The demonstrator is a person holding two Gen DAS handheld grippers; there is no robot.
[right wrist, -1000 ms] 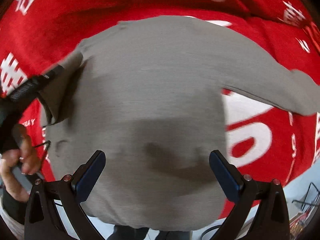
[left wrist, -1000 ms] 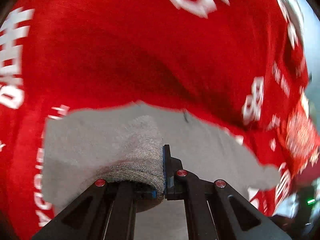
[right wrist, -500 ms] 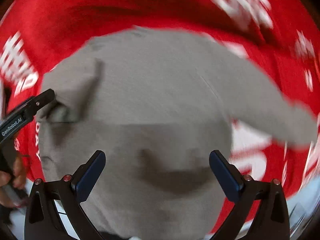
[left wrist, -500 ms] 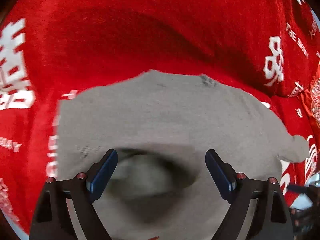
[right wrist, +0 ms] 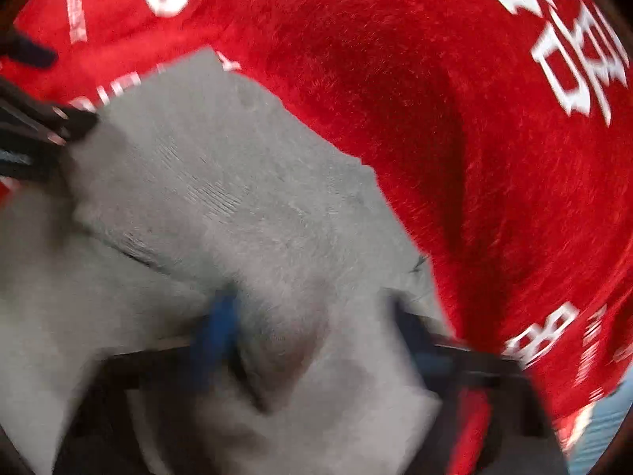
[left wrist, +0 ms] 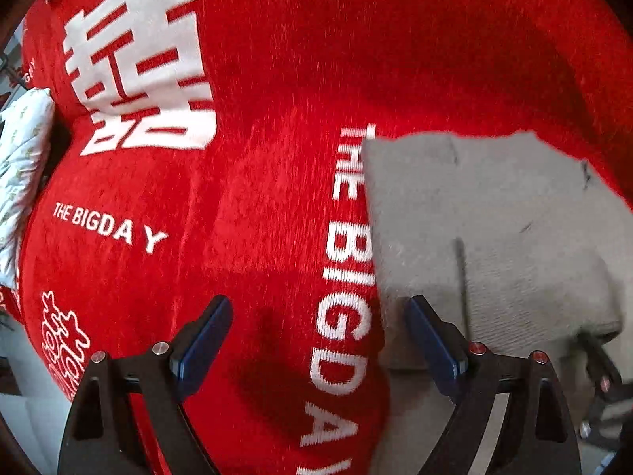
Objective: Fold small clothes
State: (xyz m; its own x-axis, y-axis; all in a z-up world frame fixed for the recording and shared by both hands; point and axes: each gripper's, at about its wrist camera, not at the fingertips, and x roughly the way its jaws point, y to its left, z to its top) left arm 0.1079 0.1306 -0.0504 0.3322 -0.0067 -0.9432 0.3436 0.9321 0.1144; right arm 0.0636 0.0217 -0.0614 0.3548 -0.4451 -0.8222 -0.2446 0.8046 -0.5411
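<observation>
Grey garment (left wrist: 494,229) lay flat on the red printed blanket (left wrist: 257,198), filling the right of the left wrist view. Its right side and near hem were cut off by the frame. I read the left gripper (left wrist: 316,340) as wide open, its jaws having just opened, with only blanket between them. The right-hand finger stood just at the garment's left edge. To the left there was open blanket as far as a pale patterned cushion (left wrist: 23,166) at the frame edge. Dark hardware (left wrist: 601,376) at lower right was too blurred to identify.

In the right wrist view, motion blur smeared the whole lower half. The garment (right wrist: 237,182) ran from upper left to the bottom, its near part cut off. The right gripper (right wrist: 316,340) had just been closing on a raised fold of grey fabric between its jaws. I could not judge the exact gap. The left gripper (right wrist: 75,128) touched the garment's far-left edge. Bare blanket (right wrist: 455,118) lay open to the right.
</observation>
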